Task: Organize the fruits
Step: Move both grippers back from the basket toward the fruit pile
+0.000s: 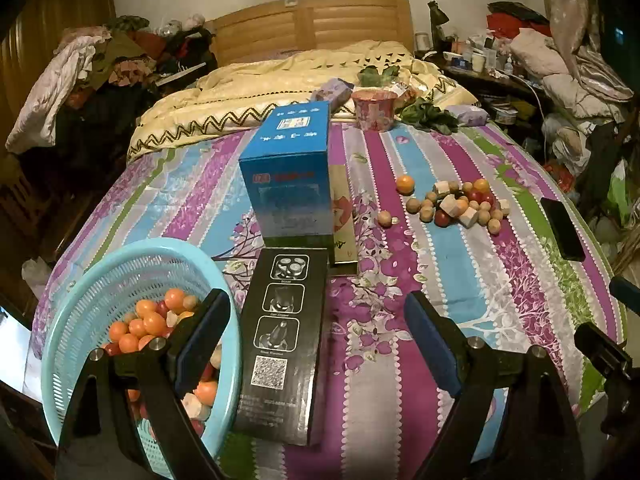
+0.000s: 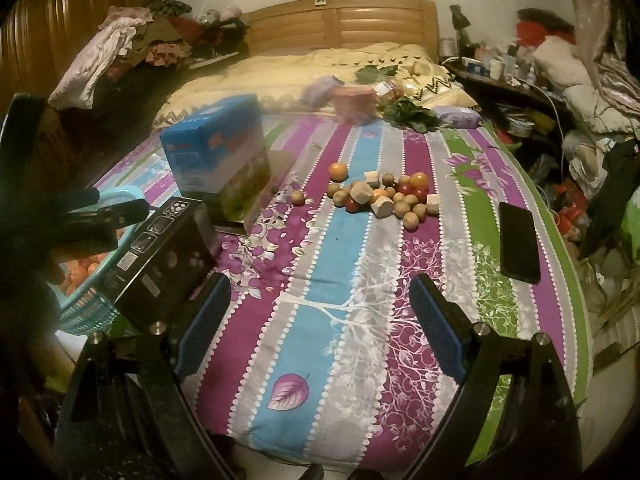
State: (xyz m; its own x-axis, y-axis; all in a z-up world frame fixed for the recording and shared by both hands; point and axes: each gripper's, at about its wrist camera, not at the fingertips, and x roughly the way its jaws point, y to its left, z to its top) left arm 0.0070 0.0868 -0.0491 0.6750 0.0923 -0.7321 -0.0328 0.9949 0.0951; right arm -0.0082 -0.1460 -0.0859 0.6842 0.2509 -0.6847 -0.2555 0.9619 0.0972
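Observation:
A pile of small fruits (image 1: 460, 204), orange, red and tan, lies on the striped bedsheet with pale wooden blocks among them; it also shows in the right wrist view (image 2: 384, 200). One orange fruit (image 1: 405, 184) and one tan ball (image 1: 385, 219) lie apart on its left. A light blue basket (image 1: 76, 320) at the near left holds several orange and red fruits. My left gripper (image 1: 316, 344) is open and empty beside the basket, over a black box. My right gripper (image 2: 320, 320) is open and empty above the sheet, well short of the pile.
A blue box (image 1: 286, 184) stands behind a black box (image 1: 280, 344) between the basket and the pile. A black phone (image 2: 518, 242) lies at the right edge of the bed. A red cup (image 1: 374, 108), greens and a folded quilt (image 1: 260, 96) lie further back.

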